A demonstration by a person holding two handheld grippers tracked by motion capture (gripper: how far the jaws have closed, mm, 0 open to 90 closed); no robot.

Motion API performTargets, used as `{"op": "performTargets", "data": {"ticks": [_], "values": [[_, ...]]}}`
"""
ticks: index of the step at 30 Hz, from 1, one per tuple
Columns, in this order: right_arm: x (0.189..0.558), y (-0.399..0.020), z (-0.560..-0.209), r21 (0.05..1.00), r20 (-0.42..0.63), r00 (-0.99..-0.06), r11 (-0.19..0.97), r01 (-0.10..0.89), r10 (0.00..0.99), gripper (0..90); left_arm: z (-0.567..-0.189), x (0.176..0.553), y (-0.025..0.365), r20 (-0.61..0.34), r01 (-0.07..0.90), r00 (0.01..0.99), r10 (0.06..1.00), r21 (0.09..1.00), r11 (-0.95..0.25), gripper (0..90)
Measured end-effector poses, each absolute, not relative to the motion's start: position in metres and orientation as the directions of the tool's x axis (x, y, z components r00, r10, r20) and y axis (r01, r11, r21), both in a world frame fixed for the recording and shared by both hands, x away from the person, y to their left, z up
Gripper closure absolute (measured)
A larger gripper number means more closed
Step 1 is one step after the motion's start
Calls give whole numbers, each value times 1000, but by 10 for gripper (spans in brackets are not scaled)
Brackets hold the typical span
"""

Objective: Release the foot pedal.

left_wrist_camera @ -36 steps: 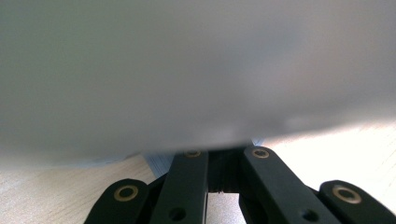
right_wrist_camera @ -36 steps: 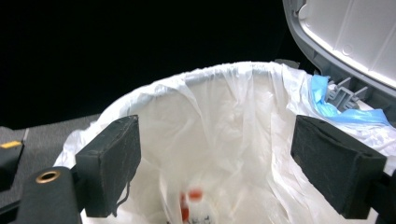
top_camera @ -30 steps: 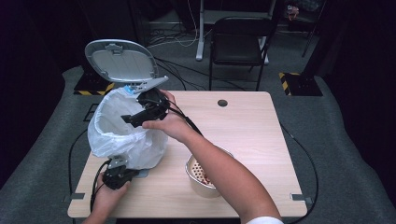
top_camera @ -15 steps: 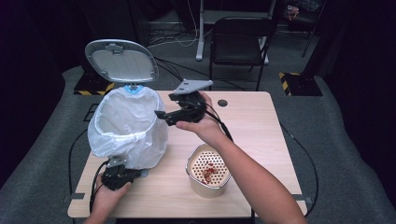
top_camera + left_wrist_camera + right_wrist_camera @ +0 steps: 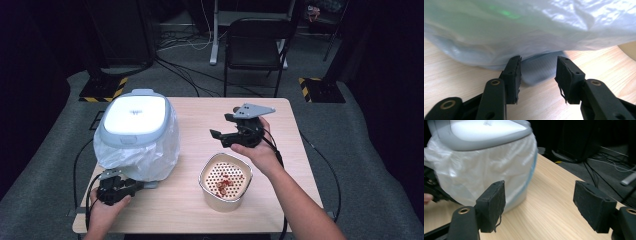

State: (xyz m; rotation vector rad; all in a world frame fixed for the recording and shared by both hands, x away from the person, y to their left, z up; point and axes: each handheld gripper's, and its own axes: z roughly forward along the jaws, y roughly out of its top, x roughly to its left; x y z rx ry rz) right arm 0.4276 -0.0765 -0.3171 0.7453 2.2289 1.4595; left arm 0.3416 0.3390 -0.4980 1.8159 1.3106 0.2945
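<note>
A grey pedal bin with its lid point(image 5: 134, 116) down stands at the table's left, lined with a white plastic bag point(image 5: 152, 150). My left gripper point(image 5: 136, 186) lies low at the bin's front. Its jaws point(image 5: 537, 61) have just been opening and stand open either side of the grey foot pedal point(image 5: 537, 72) without pressing it. My right gripper point(image 5: 221, 126) hovers over the middle of the table, pointing left at the bin point(image 5: 484, 157). Its jaws point(image 5: 539, 187) have closed a little and remain open, nothing between them. A beige perforated container point(image 5: 225, 182) with red scraps inside stands below the right hand.
The wooden table point(image 5: 200, 112) has bare room between bin and container and along its far side. A black chair point(image 5: 255, 45) stands behind the table. Cables trail off both sides onto the grey floor.
The bin's lid, up before, has dropped shut. My left gripper has opened off the pedal. My right hand has moved rightward from above the bin to the table's middle.
</note>
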Motion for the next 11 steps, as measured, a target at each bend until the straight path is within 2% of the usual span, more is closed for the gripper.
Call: {"op": "performTargets", "data": {"ticks": [4,6,7,11], "values": [[424,-97,-332,920,-7,-768,305,247,641,258,-499,341,346,-275,659,399,874,749,-65,477],[421,-106,-340,915,-15,-753,313,256,658,257,-499,342,349,-264,643,420,869,762,-80,464],[420,-112,-346,911,-13,-741,313,267,671,256,-499,343,354,-213,626,439,873,769,-127,453],[415,-132,-361,912,6,-701,284,296,713,251,-500,343,360,-198,611,420,886,784,-114,398]]}}
